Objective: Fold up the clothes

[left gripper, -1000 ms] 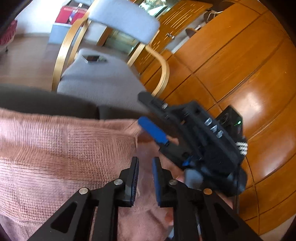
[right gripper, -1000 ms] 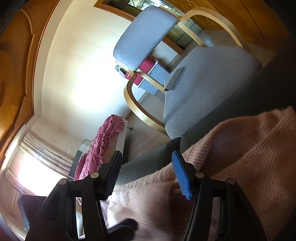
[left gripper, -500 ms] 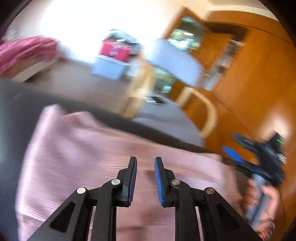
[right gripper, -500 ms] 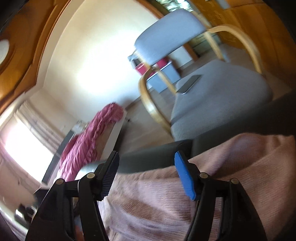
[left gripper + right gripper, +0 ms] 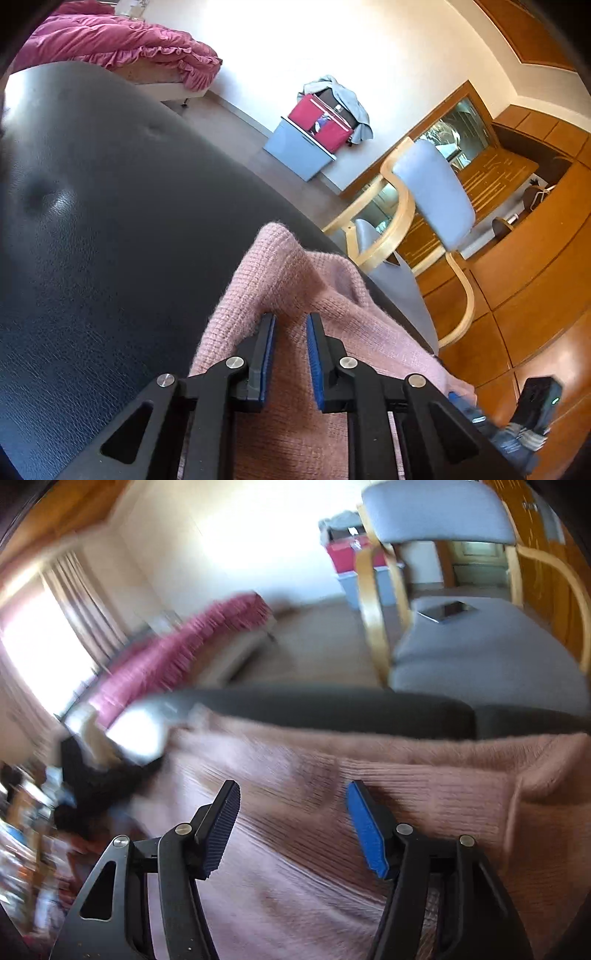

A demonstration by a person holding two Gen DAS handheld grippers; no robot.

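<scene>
A pale pink ribbed knit sweater [image 5: 295, 295] lies on a black leather seat [image 5: 110, 221], beside a grey-cushioned chair [image 5: 432, 192].

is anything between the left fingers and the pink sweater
Nothing visible. The left gripper, its jaws closing, sits right over the pink sweater on the black cushion, knit showing in the gap between its fingers.

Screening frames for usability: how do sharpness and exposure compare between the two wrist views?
Left wrist view: sharp, knit of the pink sweater readable, white wall blown out, fisheye bending at the edges. Right wrist view: heavy motion blur on the left half, window overexposed, the grey chair only mildly soft.
</scene>
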